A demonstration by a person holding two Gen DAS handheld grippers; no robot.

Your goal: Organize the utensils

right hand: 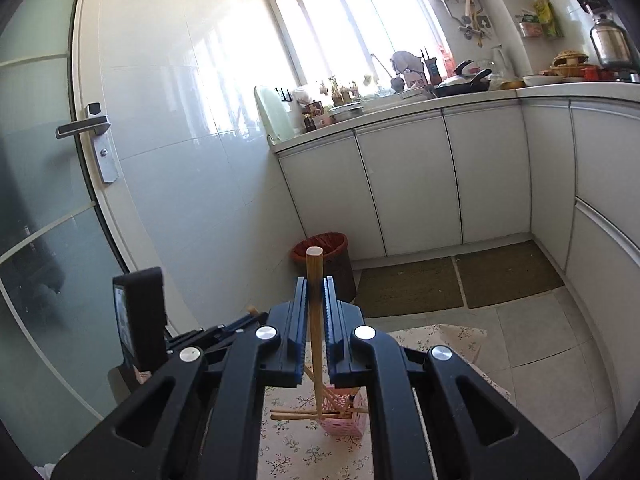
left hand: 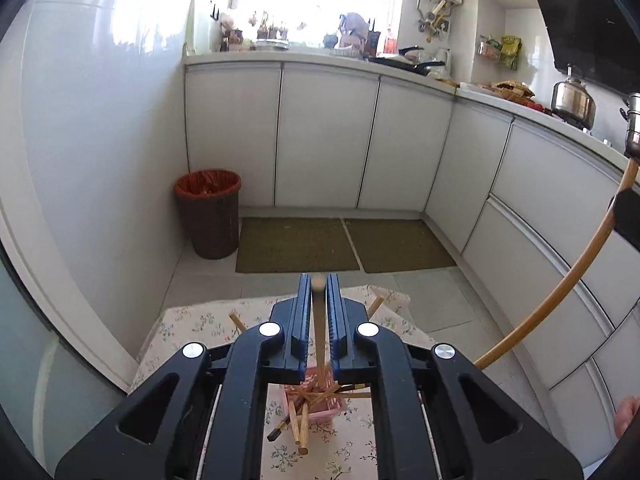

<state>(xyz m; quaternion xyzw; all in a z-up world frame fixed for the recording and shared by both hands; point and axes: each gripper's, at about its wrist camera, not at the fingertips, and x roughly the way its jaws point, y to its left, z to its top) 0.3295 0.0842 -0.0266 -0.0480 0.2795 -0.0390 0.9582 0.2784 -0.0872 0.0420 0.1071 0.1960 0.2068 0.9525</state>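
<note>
My left gripper (left hand: 319, 282) is shut on a wooden chopstick (left hand: 319, 332) held upright, its lower end over a pink slotted holder (left hand: 320, 402) on the floral tablecloth (left hand: 192, 324). Several chopsticks (left hand: 298, 426) lie in and across the holder. My right gripper (right hand: 316, 284) is shut on another wooden chopstick (right hand: 315, 320), upright, its lower end at the pink holder (right hand: 346, 412), where more chopsticks (right hand: 296, 414) lie crosswise. The right-hand chopstick also curves across the right of the left wrist view (left hand: 560, 292).
The small table with the floral cloth (right hand: 300, 448) stands in a kitchen. A brown bin with a red liner (left hand: 208, 212) stands by white cabinets (left hand: 328, 136). Green mats (left hand: 296, 244) lie on the tiled floor. A glass door with a handle (right hand: 82, 126) is at left.
</note>
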